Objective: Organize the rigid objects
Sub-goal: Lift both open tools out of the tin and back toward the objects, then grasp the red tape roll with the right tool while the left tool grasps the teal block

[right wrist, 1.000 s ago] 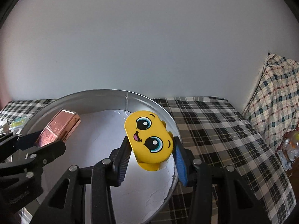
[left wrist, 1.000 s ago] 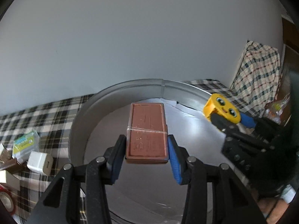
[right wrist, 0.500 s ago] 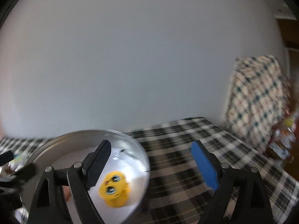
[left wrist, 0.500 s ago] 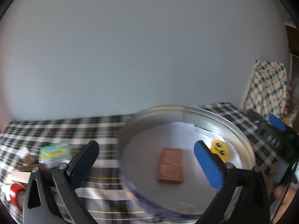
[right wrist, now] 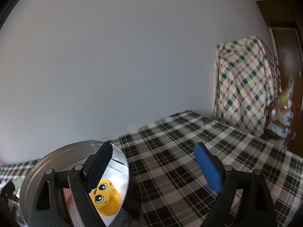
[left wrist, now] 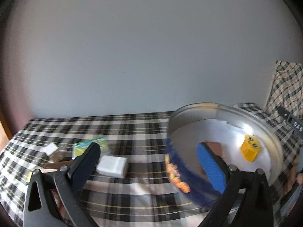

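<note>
1. Left gripper (left wrist: 149,157) — jaws spread wide, nothing between them. It hangs above the black-and-white checked tablecloth (left wrist: 132,124), between the loose items on the left and the tin on the right.
2. Right gripper (right wrist: 153,165) — jaws also spread wide, holding nothing; its dark left finger (right wrist: 98,164) overlaps the tin's rim in this view.
3. Round metal tin (left wrist: 272,132) stands on the cloth, pale lining inside. Outer wall is blue with orange lettering, too smeared by motion blur to read.
4. Inside the tin: a yellow toy brick with a cartoon face (left wrist: 250,150), lying near the right wall; a reddish-brown flat block (left wrist: 215,147) lies apart from it to the left, partly hidden behind the blue pad of the left gripper.
5. Right wrist view shows the same yellow brick (right wrist: 106,198) face-up, big blue eyes and an open mouth.
6. On the cloth left of the tin: a white plug adapter (left wrist: 112,165), a green-and-white labelled box (left wrist: 89,145) behind it — print unreadable — and a small white block (left wrist: 50,148) further left.
7. Checked fabric hangs over something at far right (right wrist: 244,83).
</note>
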`<control>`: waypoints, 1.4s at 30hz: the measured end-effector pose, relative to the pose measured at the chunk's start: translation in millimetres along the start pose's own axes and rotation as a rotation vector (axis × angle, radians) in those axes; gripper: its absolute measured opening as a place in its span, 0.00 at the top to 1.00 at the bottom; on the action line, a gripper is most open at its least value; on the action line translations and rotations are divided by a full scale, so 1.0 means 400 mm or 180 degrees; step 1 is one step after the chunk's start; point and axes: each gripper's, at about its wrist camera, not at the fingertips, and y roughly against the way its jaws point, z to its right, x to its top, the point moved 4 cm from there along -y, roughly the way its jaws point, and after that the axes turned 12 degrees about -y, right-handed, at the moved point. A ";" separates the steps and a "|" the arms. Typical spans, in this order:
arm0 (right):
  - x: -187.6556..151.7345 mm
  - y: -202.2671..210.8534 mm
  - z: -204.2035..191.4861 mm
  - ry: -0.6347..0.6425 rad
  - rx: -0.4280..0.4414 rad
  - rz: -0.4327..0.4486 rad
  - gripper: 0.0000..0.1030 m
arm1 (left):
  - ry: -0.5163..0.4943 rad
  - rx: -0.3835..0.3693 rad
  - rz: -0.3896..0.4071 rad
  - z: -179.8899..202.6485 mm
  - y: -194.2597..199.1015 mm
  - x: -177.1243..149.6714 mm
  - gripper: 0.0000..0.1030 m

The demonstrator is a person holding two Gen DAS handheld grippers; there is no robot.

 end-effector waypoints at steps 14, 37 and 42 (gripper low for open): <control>-0.052 0.086 -0.109 0.0338 0.0076 0.0243 0.13 | 0.0051 0.0022 -0.0116 -0.065 0.007 -0.047 0.00; -0.215 0.215 -0.358 0.0654 0.0761 -0.0155 0.13 | 0.0127 0.0133 -0.0085 -0.262 0.087 -0.133 0.00; -0.265 0.245 -0.445 0.0779 0.1017 -0.0311 0.13 | 0.0248 0.0221 -0.0140 -0.358 0.089 -0.159 0.00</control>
